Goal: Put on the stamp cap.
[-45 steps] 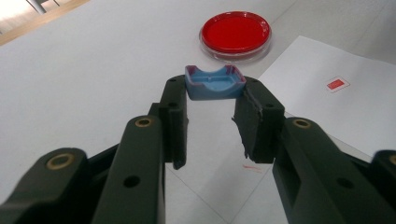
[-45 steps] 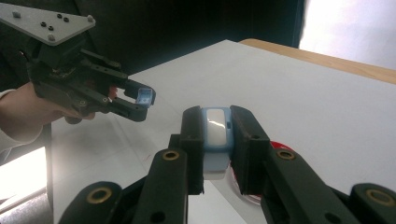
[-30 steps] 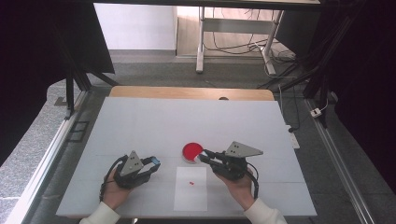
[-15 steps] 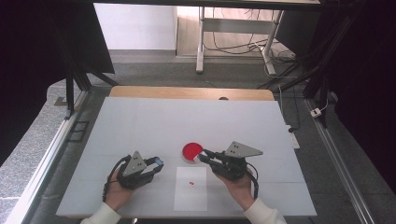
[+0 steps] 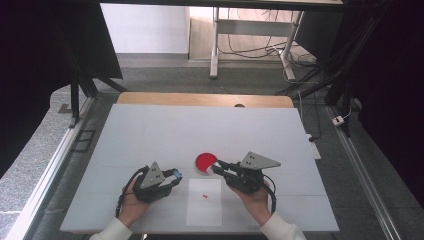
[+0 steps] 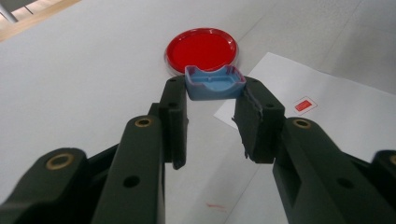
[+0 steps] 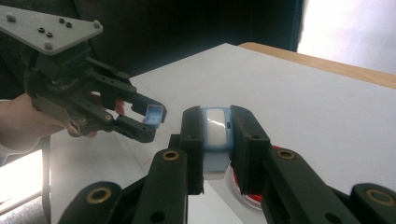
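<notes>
We see the left gripper (image 5: pixel 172 176) with jaws clamped on a small blue tray piece (image 6: pixel 215 83), held above the desk (image 5: pixel 150 135) near the red dish (image 5: pixel 205 161). A white sheet (image 5: pixel 205 207) lies between. The right gripper (image 5: pixel 218 167), jaws clenched on a blue-white block (image 7: pixel 215 128), sits over that dish.

A dish (image 5: pixel 205 161) sits on the table (image 5: pixel 150 130), behind a paper sheet (image 5: pixel 205 207), between two grippers.
</notes>
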